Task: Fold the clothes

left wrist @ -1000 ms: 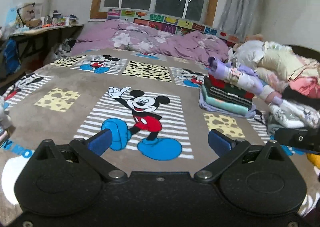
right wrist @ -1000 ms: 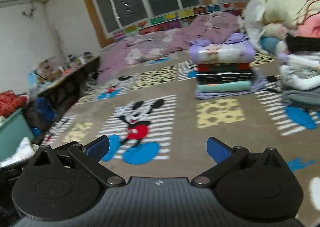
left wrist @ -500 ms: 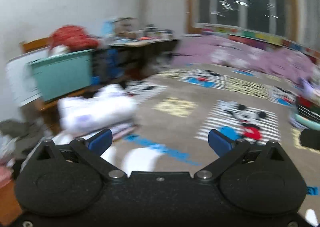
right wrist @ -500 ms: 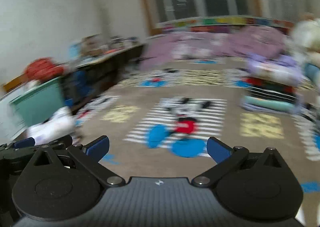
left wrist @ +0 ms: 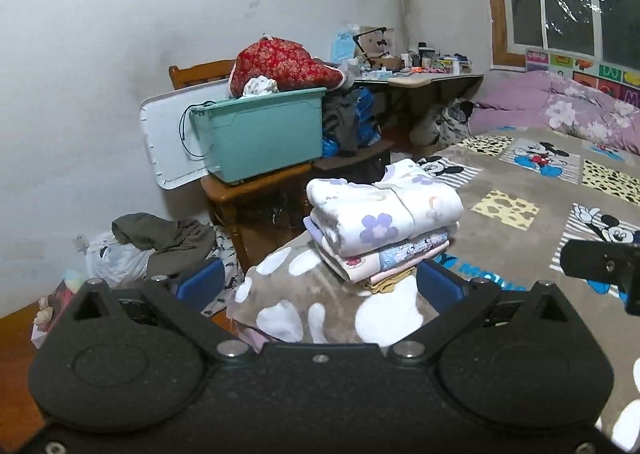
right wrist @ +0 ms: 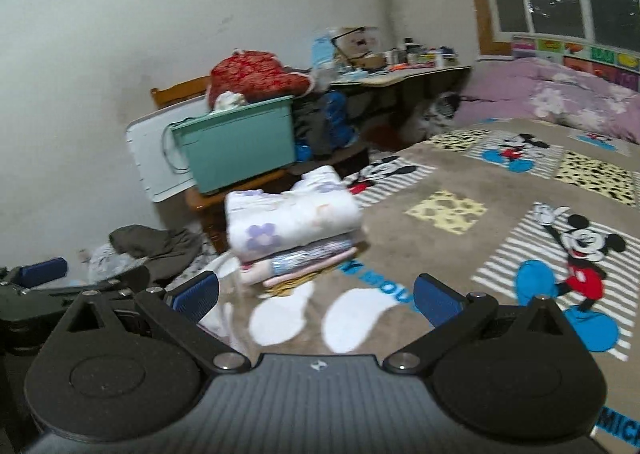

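Bare blanket [right wrist: 460, 246] lies open to the right of the folded stack [left wrist: 384, 222] at the bed's corner. Left, the chair [left wrist: 256, 190] carrying a teal bin [left wrist: 260, 130] crowds the bedside.

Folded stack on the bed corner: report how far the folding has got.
Done: a folded stack sits on the blanket corner, white flowered garment on top. In hand: nothing; left gripper and right gripper are open and empty. Left: a crumpled olive garment lies on the floor.

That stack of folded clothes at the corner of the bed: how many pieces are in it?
About 4 in the stack: a white floral top uppermost, a bluish printed piece under it, a pink one, and a tan one at the bottom. Thinner layers may be hidden.
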`<state>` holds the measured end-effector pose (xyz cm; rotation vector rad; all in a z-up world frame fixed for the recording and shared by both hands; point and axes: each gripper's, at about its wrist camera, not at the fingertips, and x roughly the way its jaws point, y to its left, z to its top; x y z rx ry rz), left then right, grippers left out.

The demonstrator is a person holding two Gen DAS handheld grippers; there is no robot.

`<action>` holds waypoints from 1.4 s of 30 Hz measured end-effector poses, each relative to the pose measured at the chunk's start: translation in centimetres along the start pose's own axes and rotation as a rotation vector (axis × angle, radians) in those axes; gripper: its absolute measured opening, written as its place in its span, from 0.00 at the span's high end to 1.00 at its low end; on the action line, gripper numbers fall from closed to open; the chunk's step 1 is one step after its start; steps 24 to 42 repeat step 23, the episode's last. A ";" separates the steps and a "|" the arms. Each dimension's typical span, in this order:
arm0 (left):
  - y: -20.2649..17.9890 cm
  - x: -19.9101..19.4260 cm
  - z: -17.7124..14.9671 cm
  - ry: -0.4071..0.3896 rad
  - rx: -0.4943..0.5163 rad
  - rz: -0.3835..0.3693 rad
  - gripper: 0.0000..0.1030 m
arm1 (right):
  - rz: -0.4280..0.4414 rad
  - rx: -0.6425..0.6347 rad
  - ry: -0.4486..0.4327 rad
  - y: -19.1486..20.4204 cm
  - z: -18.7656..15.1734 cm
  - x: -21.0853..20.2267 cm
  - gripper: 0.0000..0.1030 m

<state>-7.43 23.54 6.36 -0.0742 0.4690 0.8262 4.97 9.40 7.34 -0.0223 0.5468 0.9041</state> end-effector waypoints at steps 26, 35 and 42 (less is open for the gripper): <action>-1.0 -1.7 -0.1 -0.015 0.067 -0.063 0.00 | 0.012 0.073 -0.010 -1.5 -0.5 -0.9 0.00; -1.0 -1.7 -0.1 -0.015 0.067 -0.063 0.00 | 0.012 0.073 -0.010 -1.5 -0.5 -0.9 0.00; -1.0 -1.7 -0.1 -0.015 0.067 -0.063 0.00 | 0.012 0.073 -0.010 -1.5 -0.5 -0.9 0.00</action>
